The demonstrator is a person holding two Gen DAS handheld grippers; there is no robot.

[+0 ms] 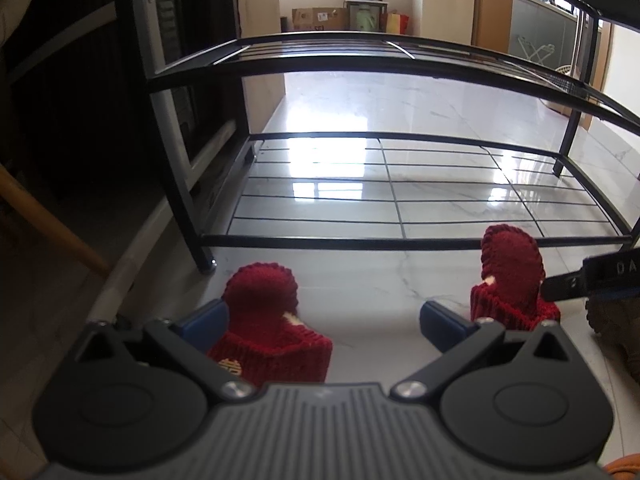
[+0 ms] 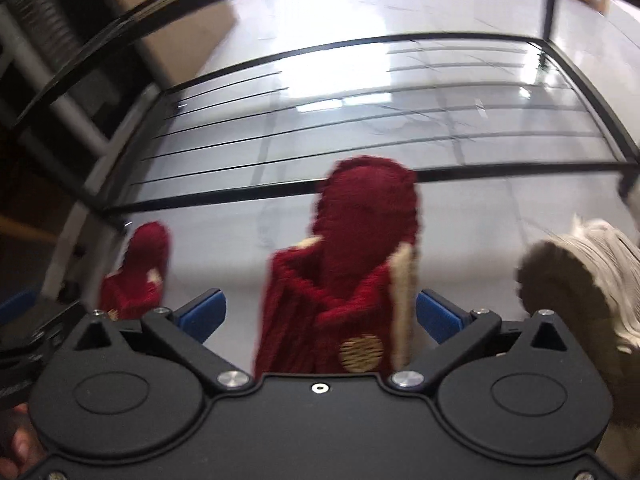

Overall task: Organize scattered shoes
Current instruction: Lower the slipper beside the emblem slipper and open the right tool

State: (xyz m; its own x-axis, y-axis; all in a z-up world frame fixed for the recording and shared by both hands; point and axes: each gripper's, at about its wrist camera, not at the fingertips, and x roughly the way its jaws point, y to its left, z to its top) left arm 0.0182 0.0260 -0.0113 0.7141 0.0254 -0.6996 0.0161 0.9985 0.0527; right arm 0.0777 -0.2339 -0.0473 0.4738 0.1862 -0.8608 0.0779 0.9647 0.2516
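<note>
With both red knitted slippers standing on the glossy tile floor (image 1: 360, 280) before the black wire shoe rack (image 1: 400, 244), the left gripper (image 1: 326, 316) gapes around one slipper (image 1: 264, 320) and the right gripper (image 2: 320, 316), jaws wide, straddles the other (image 2: 352, 272) ungripped, so next comes closing and lifting each onto the rack.

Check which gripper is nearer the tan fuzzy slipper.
Right. The right gripper, jaws open around a red knit shoe, sits just left of the tan slipper. The left gripper is further left, at the other red shoe.

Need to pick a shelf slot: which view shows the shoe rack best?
Left wrist view: the rack is sharp, with two wire tiers and legs visible. The right wrist view shows only its bottom tier, blurred.
</note>
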